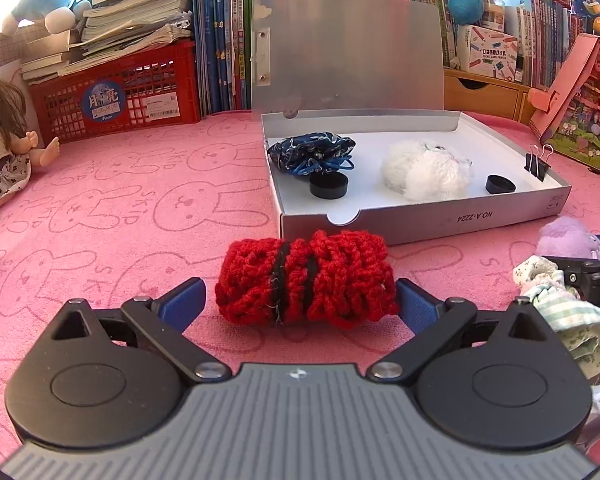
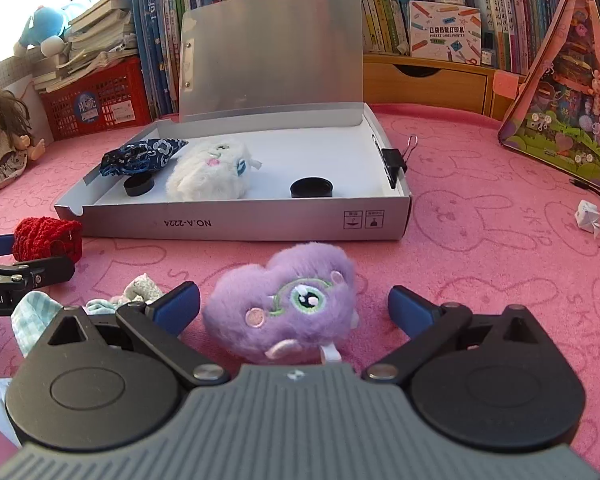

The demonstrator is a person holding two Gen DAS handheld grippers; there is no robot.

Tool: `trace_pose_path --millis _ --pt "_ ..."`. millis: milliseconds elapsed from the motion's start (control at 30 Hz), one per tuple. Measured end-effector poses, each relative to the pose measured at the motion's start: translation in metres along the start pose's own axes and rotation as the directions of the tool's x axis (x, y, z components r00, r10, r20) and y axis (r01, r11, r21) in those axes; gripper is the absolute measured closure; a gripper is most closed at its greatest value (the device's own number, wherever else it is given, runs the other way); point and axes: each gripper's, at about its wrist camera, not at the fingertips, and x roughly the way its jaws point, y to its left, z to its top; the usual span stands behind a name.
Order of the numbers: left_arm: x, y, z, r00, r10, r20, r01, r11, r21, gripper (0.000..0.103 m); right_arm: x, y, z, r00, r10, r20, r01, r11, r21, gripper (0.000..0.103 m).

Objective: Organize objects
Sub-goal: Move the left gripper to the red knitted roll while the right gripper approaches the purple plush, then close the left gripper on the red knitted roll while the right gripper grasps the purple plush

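A red knitted roll [image 1: 306, 280] with black bands lies on the pink cloth between the open fingers of my left gripper [image 1: 300, 304]; the right finger touches or nearly touches it. A purple plush toy [image 2: 284, 304] lies between the open fingers of my right gripper [image 2: 294, 306], touching neither. The open silver box [image 1: 420, 216] [image 2: 236, 224] stands just beyond both. It holds a blue patterned pouch [image 1: 312, 150], a white plush [image 1: 426, 170] and two black caps [image 1: 329, 186] [image 2: 311, 188]. The red roll also shows in the right wrist view [image 2: 46, 238].
A floral and checked cloth bundle [image 1: 568, 312] [image 2: 32, 312] lies between the two grippers. A binder clip [image 1: 538, 162] grips the box wall. A doll [image 2: 0, 136] and red basket [image 1: 116, 88] sit at left, a pink triangular case [image 2: 564, 92] at right, books behind.
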Motion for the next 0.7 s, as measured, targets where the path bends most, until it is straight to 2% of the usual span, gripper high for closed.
trace_pose_path --millis 100,200,700 --pt "0.0069 0.0036 -0.0011 0.999 -0.002 -0.041 0.001 1.0 -0.027 0.0 0.0013 0.0043 -0.0002 1.0 -0.019 -0.009 0.018 1.0 -0.024 0.0" --pt "0.007 0.0026 -0.002 0.999 0.004 -0.041 -0.005 1.0 -0.022 0.0 0.0033 0.0095 -0.0002 0.999 -0.041 -0.019 0.04 0.998 -0.053 0.0" --pt "0.0065 0.0024 -0.0022 0.999 0.004 -0.042 -0.005 1.0 -0.025 0.0 0.0032 0.009 0.0 0.999 -0.038 -0.019 0.037 0.998 -0.05 0.0"
